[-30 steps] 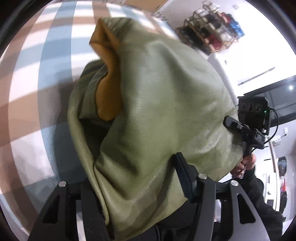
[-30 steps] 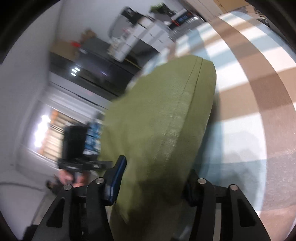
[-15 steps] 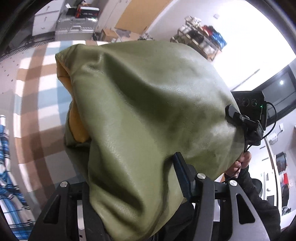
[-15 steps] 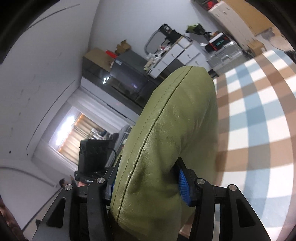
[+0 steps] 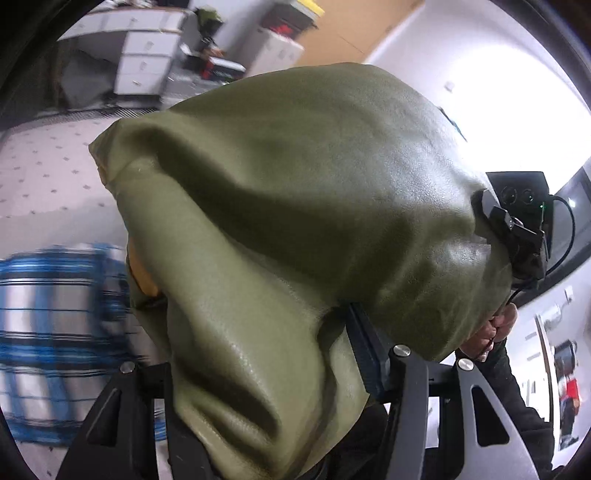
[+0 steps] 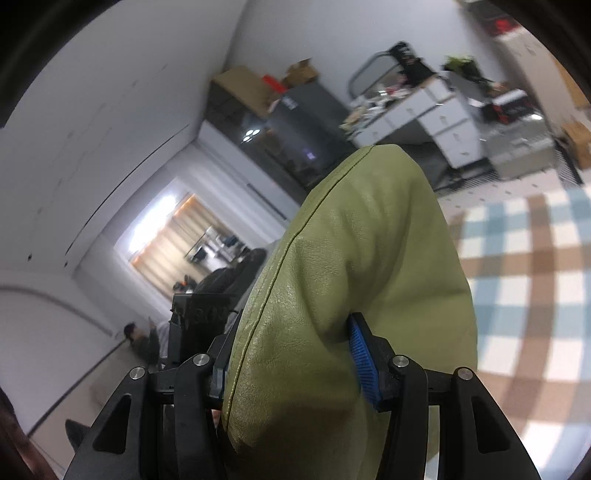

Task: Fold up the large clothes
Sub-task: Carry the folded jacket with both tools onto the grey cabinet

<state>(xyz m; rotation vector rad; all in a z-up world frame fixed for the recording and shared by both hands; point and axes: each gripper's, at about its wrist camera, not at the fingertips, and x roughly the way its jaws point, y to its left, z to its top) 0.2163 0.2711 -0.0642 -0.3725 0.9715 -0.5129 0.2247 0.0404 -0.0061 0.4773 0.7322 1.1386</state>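
White walls (image 6: 110, 122) on every side. Checked rug (image 6: 524, 266) in blue, brown and white covers the floor; beyond it pale floor tiles (image 5: 40, 166) with small dark dots. White drawer units (image 6: 439, 122) along the far wall, clutter piled on top. Dark glossy cabinet (image 6: 280, 125) with cardboard boxes (image 6: 243, 77) above it. Tan wood panel (image 5: 354, 26) in the corner. Bright opening (image 6: 173, 236) with striped curtains, light pouring in. Blue plaid fabric (image 5: 55, 314) low on the floor, blurred. Strong glare on the white wall in the left wrist view.
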